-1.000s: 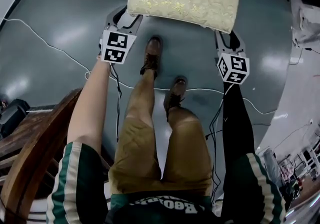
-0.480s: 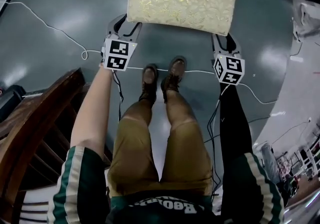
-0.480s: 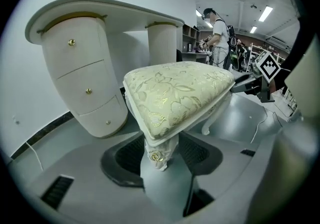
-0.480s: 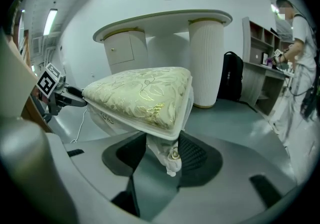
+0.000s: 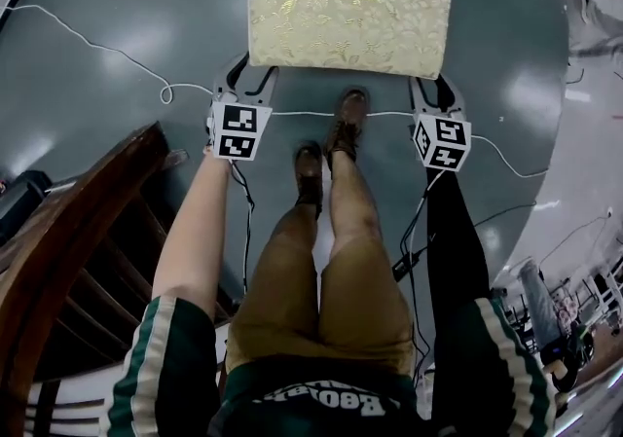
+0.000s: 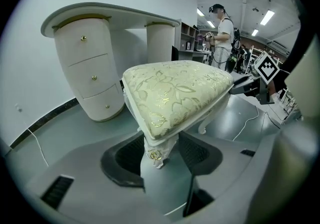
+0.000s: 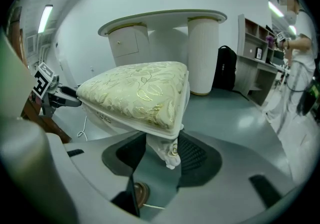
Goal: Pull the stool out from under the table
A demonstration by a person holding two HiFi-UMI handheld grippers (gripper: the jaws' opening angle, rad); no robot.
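Note:
The stool, with a cream and gold floral cushion and white carved legs, stands on the grey floor in front of me. My left gripper is shut on its near left corner leg, and my right gripper is shut on its near right corner leg. In the left gripper view the carved leg top sits between the jaws, under the cushion. The right gripper view shows the other leg held the same way. The white table with drawers stands behind the stool, apart from it.
A dark wooden chair stands close at my left. A white cable runs across the floor and under my feet. Another person stands by shelves at the far side. A black bag leans beside the table's column.
The stool has come back toward me with both grippers on it. The table edge at the top of the head view has gone out of sight. My feet have stepped backward.

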